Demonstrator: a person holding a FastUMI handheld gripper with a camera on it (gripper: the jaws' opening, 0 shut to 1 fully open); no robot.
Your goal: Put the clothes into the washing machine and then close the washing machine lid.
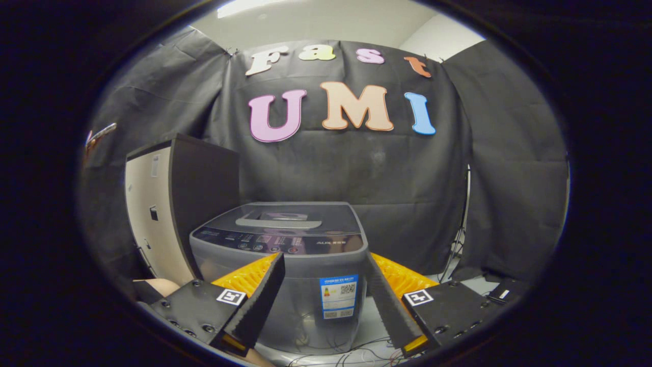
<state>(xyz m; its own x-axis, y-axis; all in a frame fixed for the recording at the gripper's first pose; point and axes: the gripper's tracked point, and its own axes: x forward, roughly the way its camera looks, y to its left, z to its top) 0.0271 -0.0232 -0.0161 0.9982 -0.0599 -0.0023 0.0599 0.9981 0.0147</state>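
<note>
One washing machine (pixel 290 255) stands in the booth, with one lid (pixel 285 218) lying flat on its top and one control panel (pixel 275 243) along its front edge. One label sticker (pixel 338 296) sits on its front wall. One tall dark cabinet (pixel 178 204) stands just beside it. One tool (pixel 326 270) shows, with two fingers (pixel 257 306) spread apart, nothing between them but the machine beyond. Each finger mount carries one square marker, two markers (pixel 231 296) in all. Several thin cables (pixel 351 351) lie on the floor; their number cannot be told.
</note>
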